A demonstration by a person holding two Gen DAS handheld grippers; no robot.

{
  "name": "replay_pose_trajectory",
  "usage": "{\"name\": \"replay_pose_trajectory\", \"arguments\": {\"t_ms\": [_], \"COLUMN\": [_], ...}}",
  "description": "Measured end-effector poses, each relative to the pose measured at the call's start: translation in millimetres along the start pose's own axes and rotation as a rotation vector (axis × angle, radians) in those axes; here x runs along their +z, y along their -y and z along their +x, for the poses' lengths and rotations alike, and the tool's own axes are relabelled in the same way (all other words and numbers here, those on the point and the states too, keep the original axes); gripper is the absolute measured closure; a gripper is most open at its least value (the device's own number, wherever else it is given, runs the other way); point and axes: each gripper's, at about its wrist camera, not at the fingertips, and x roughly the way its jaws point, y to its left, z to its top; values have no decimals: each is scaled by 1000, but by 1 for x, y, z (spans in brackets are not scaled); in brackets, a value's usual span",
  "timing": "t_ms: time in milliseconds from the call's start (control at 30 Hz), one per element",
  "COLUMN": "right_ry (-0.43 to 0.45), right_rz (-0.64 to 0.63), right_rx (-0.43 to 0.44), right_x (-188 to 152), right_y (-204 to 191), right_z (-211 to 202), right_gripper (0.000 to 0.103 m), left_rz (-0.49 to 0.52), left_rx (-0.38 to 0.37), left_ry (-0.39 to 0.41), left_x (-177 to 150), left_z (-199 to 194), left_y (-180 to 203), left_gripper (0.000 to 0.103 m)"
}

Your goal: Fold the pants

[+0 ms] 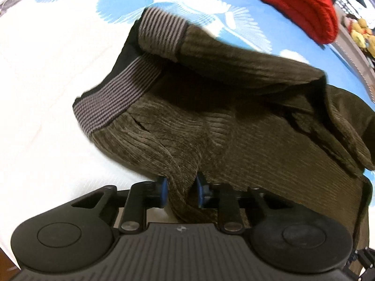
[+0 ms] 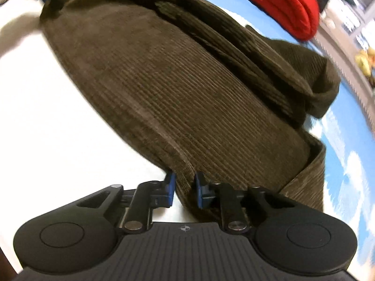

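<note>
Soft, limp corduroy pants [image 1: 222,117] lie bunched on the bed [image 1: 46,93], waistband at 11 o'clock. Left claw [image 1: 181,190] and right claw [image 2: 184,193] each pinch a thick near-edge fold; the grips look secure.

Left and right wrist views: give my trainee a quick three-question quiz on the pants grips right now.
1. True or false: the left gripper has its blue pads pressed on a bunched ridge of the brown corduroy pants.
2. What lies beyond the pants, on the blue patterned sheet? A) a red knitted garment B) a yellow towel C) a black shoe
3. Fill in: the striped grey band at the end of the pants shows only in the ___ wrist view.

Key:
1. True; the right gripper likewise pinches a fold of the pants.
2. A, the red knitted garment.
3. Left.
</note>
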Motion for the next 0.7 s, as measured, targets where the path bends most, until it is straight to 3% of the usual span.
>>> {"name": "replay_pose_trajectory", "arguments": {"t_ms": [200, 367, 467, 567, 633, 700], "right_ry": [66, 77, 63, 51, 61, 66], "right_rz": [56, 43, 2, -19, 38, 109], "right_rx": [12, 96, 181, 145, 146, 130], "right_x": [-13, -37, -51, -58, -61, -66], "right_y": [10, 2, -12, -15, -4, 10], "right_z": [-39, -66, -78, -82, -86, -91], "right_gripper": [95, 96, 96, 95, 90, 68], "left_rz": [53, 99, 166, 258, 354, 416], "left_rx": [-55, -62, -31, -50, -53, -45], "left_ry": [37, 39, -36, -162, -170, -161], "left_x": [-8, -18, -28, -36, -40, -38], "left_z": [-33, -62, -70, -66, -70, -73], "left_y": [-4, -14, -20, -19, -11, -6], "left_gripper": [84, 85, 85, 82, 80, 77]}}
